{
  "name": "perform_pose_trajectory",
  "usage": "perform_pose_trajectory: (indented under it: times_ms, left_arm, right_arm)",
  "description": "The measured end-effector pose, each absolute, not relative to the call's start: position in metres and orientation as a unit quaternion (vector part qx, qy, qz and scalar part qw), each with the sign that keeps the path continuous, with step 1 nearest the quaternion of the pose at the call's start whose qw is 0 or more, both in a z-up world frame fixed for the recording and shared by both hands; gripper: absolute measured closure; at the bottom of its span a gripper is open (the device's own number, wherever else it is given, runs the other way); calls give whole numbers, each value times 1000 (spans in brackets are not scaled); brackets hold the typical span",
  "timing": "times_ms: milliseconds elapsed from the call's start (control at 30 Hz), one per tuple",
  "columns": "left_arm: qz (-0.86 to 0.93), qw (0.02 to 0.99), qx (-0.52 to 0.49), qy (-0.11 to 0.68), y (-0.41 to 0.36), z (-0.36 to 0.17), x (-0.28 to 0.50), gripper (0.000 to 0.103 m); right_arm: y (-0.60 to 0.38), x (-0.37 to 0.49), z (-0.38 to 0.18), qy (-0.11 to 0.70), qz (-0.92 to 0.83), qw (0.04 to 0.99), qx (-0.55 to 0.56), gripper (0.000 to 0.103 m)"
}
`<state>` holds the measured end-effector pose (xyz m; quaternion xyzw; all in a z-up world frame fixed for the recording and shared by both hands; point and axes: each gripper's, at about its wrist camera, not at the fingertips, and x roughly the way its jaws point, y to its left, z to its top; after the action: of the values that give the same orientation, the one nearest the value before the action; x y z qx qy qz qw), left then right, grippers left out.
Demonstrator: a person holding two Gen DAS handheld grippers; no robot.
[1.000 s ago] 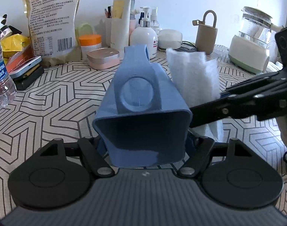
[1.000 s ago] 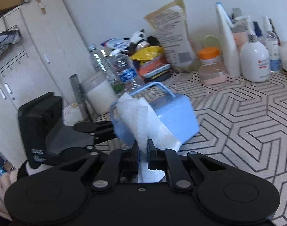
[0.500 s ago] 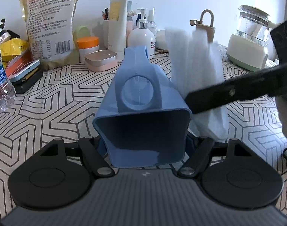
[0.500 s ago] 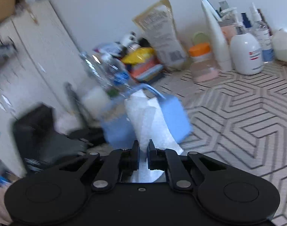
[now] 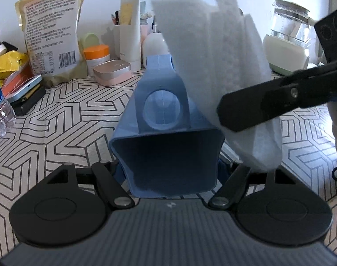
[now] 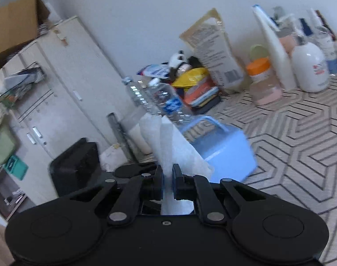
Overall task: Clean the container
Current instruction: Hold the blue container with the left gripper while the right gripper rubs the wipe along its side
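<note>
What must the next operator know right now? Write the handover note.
Left tongs: shut on the blue container, held tilted above the patterned table.
Right tongs: shut on the white wipe.
The wipe sits against the container's outer right side; the right wrist view is blurred.
Done: both items are in grip and the wipe is at the outside wall.
Left: wipe the remaining faces and the inside, then set both down. How clean it is cannot be judged.

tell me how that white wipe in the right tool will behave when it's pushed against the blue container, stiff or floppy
Probably floppy: the white wipe shows soft folds above the right tool, so it should bend and bunch against the blue container rather than push it. It looks thin and light. Pinched only at its lower end, the free part will likely smear sideways.
</note>
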<state>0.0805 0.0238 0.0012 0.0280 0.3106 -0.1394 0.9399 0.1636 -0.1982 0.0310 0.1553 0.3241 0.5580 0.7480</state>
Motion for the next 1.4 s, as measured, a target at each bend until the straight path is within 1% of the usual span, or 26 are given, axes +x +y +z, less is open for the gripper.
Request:
perform_pose_trajectory:
  times_ms: [133,400,533,833,967,1033,1133,1400]
  left_arm:
    - [-139,940,31,309,23,1,80,28]
    - [-140,942,37,303,21,2,77,28]
    - [-140,942,43,300,19,2,76,28]
    - [-139,941,40,306,19,2,78,28]
    - [-139,941,45,305,18,1,77,28]
    - [-139,942,50,303,16,2,76,29]
    - [-138,942,52,303,15,2,75,29]
    - [-140,941,42,306,18,2,76,29]
  right_arm:
    - [-195,160,35,317,561,751,142,92]
    - [-210,178,26,336,505,778,165,92]
    - [-211,176,29,325,499,788,156,92]
    - [-203,167,33,318,548,758,151,92]
    - [-201,162,36,314,553,760,136,92]
    - [-203,163,35,315,546,764,140,93]
    - [-206,166,36,312,505,796,121,92]
    - [-215,178,26,334,468,805,145,92]
